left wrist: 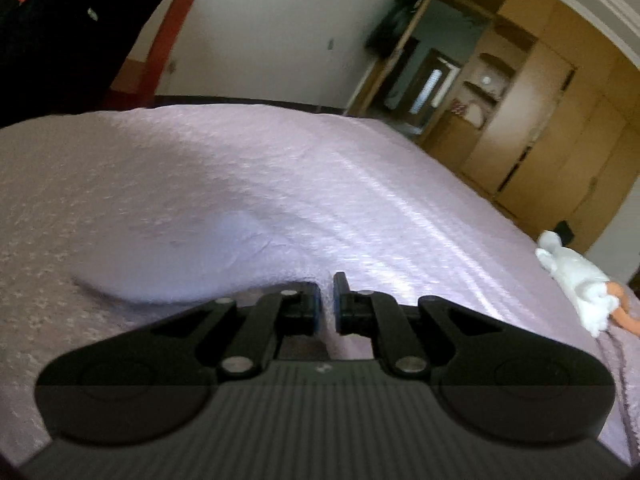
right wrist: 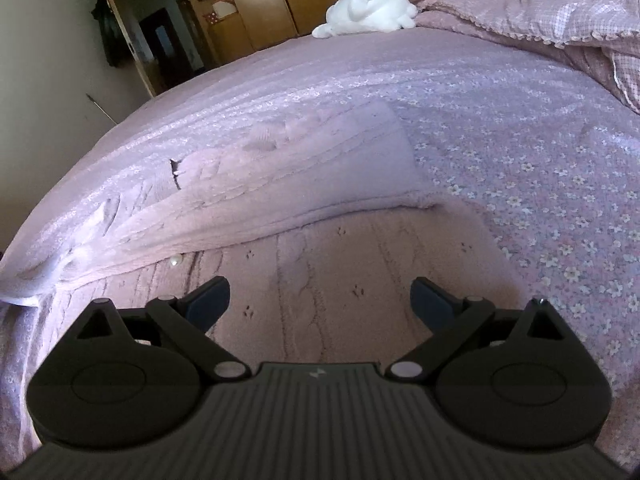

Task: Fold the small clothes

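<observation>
Nearest the right camera, the right gripper (right wrist: 320, 300) is hanging with its jaws spread wide and gripping nothing, its blue pads (right wrist: 208, 302) poised over a pale pink cable-knit sweater (right wrist: 320, 280) that is lying flat on the bed (right wrist: 540, 208). Just beyond the pads, a folded layer of the sweater is lying across the lower layer, its edge running from the left edge of the view up toward the middle, with a small pearl button (right wrist: 176, 260) showing beneath it. Farther back, a doll (right wrist: 372, 8) in white is resting near the bed's far edge, beside a rumpled checked quilt (right wrist: 560, 8) at the far right corner.

Over on the left view, the left gripper (left wrist: 327, 304) is sitting with its jaws nearly closed, a narrow gap between them; whether it is pinching the pale cloth (left wrist: 192, 248) bulging just ahead of it, I cannot tell. Beyond the bed's far edge, wooden wardrobes (left wrist: 560, 128) are lining the wall.
</observation>
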A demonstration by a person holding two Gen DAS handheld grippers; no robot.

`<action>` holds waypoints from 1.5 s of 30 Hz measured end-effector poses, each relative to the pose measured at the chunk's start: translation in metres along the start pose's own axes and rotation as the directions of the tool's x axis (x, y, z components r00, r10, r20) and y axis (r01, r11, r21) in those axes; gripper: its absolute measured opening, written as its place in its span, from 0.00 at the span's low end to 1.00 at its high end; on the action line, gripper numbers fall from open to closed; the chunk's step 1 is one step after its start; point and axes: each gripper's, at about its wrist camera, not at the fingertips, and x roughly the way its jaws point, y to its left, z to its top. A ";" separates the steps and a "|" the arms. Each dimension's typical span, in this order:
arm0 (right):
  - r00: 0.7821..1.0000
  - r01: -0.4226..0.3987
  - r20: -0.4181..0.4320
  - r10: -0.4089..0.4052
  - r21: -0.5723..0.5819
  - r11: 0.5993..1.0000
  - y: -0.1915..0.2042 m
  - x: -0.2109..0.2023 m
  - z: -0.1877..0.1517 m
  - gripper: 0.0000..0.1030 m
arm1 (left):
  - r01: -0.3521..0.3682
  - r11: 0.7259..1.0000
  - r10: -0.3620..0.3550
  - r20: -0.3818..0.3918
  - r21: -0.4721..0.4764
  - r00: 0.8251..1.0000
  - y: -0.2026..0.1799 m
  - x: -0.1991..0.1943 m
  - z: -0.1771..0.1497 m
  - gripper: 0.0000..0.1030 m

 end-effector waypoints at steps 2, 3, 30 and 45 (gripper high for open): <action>1.000 0.003 0.006 -0.003 0.014 1.000 -0.004 -0.003 0.000 0.97 | 0.044 0.999 -0.044 0.008 0.001 0.999 -0.011 -0.007 0.000 0.08; 1.000 0.001 0.007 -0.001 0.023 1.000 -0.006 -0.004 0.000 0.97 | 0.063 0.998 -0.064 0.013 0.007 0.998 -0.018 -0.011 0.000 0.08; 0.997 -0.077 0.013 0.077 -0.004 0.997 -0.029 -0.013 0.032 0.97 | 0.376 0.905 -0.347 -0.166 0.199 0.923 -0.192 -0.013 -0.085 0.08; 0.995 -0.100 -0.011 0.100 0.013 0.995 -0.024 -0.011 0.019 0.97 | 0.378 0.867 -0.204 -0.463 0.323 0.863 -0.203 0.048 -0.196 0.16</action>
